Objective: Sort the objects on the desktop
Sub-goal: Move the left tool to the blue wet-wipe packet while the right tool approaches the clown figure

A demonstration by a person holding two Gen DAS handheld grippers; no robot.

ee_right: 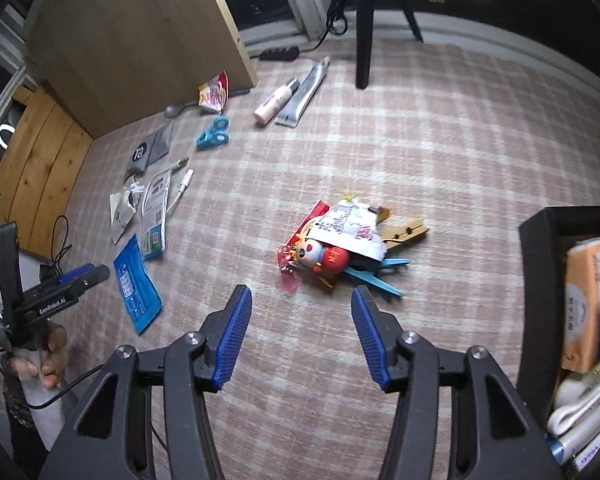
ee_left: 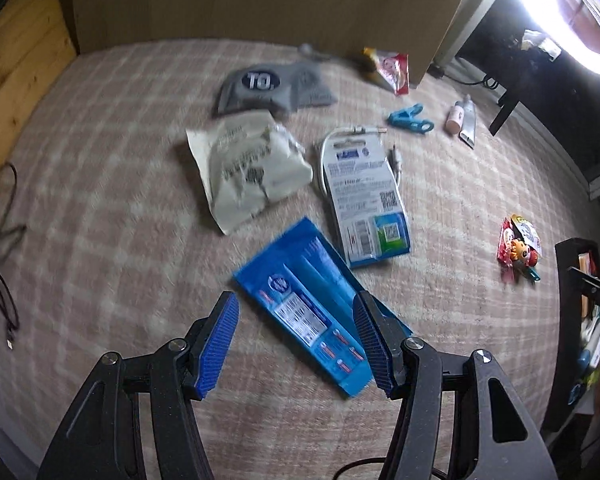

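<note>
Surface: pink-and-white checked cloth [ee_left: 100, 184] covers the work area, w/ a wooden panel [ee_right: 132, 32] standing at the back.

L gripper [ee_left: 296, 320]: released, jaws spread wide, pointing steeply down. Blue flat pack [ee_left: 300, 300] lies on the cloth below, seen between the blue finger pads [ee_left: 220, 340]; the pads do not press on it. Whether the tips touch the pack cannot be told. In the right wrist view the L gripper shows at far left, carried by a hand [ee_right: 48, 352], over the near end of the same pack.

R gripper [ee_right: 302, 300]: released, jaws wide, nothing between them. It sits just short of a small pile: red-and-white toy figure [ee_right: 324, 258], printed snack packet [ee_right: 350, 224] on top, wooden clothespin [ee_right: 404, 232] and light-blue clips [ee_right: 380, 278] under.

Other items, left wrist view:
- White crumpled bag [ee_left: 248, 168] beyond the blue pack.
- Cable pack w/ white cord [ee_left: 370, 196] just right of the bag, its near corner beside the blue pack.
- Grey pouch [ee_left: 268, 84] farther back.
- Small blue scissors [ee_left: 410, 118], pink bottle [ee_left: 456, 118] and silver tube [ee_left: 469, 120] at back right; bottle and tube side by side.
- Red-yellow sachet [ee_left: 392, 70] against the panel.
- Spoon [ee_right: 178, 109] next to the sachet.

Black bin [ee_right: 536, 280] at right edge holds an orange packet [ee_right: 584, 300] plus white items; contents partly cut off.

Frame is motion-blurred in the left wrist view; print unreadable.
</note>
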